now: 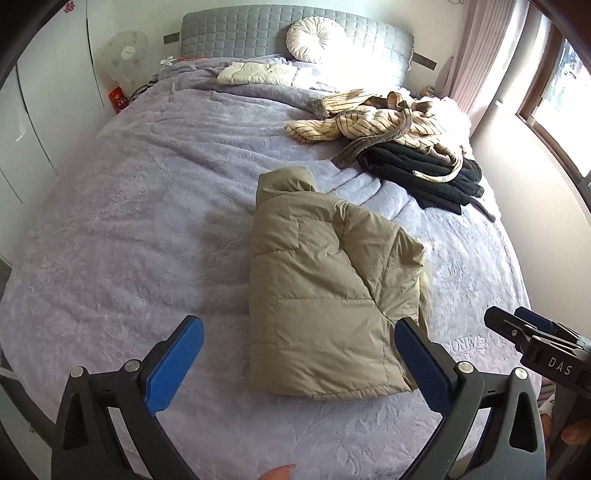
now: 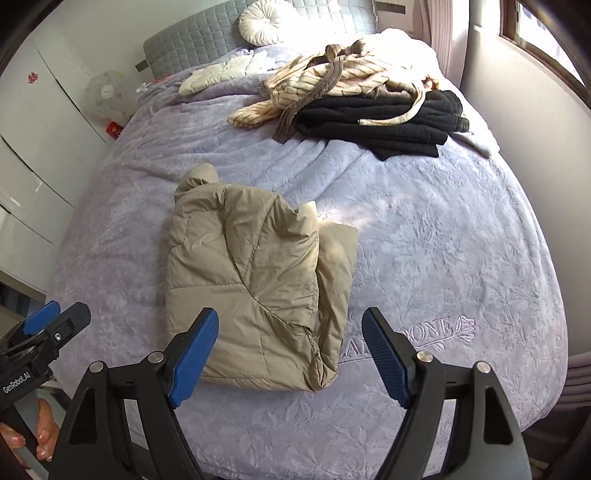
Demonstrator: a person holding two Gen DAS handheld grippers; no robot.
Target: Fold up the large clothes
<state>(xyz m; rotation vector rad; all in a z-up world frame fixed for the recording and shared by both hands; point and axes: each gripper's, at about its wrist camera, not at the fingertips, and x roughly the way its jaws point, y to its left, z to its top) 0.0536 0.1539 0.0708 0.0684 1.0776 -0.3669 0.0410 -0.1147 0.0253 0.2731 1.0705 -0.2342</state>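
Left wrist view: left gripper (image 1: 299, 365) fills the bottom of the frame, jaws spread wide w/ nothing between the blue pads; it hangs clear above the bed (image 1: 110, 229). Beyond it, center to lower center, lies the tan puffer jacket (image 1: 325, 295), 1 item, folded into a compact rectangle, hood end toward the headboard (image 1: 258, 33). It sits flat on its own w/o any hold, so the fold on this piece looks done. Right gripper (image 1: 524, 332) pokes in at the right edge, also off the cloth. Upper right: 1 loose striped garment (image 1: 369, 118) dumped over 1 folded black garment (image 1: 424, 170), prob. the striped one waits its turn. By the headboard: 1 round cushion (image 1: 308, 38) and 1 cream bundle (image 1: 251, 72).

Right wrist view: the right gripper's jaws are wide apart at bottom center, empty, above the jacket's near edge, not touching. Jacket center-left, same folded block; a flap shows along its right side. Left gripper at lower left edge, a person's fingers (image 2: 40, 435) on its handle. Striped and black pile at top center, well apart from the jacket. Count: 2 grippers, 3 main garments.
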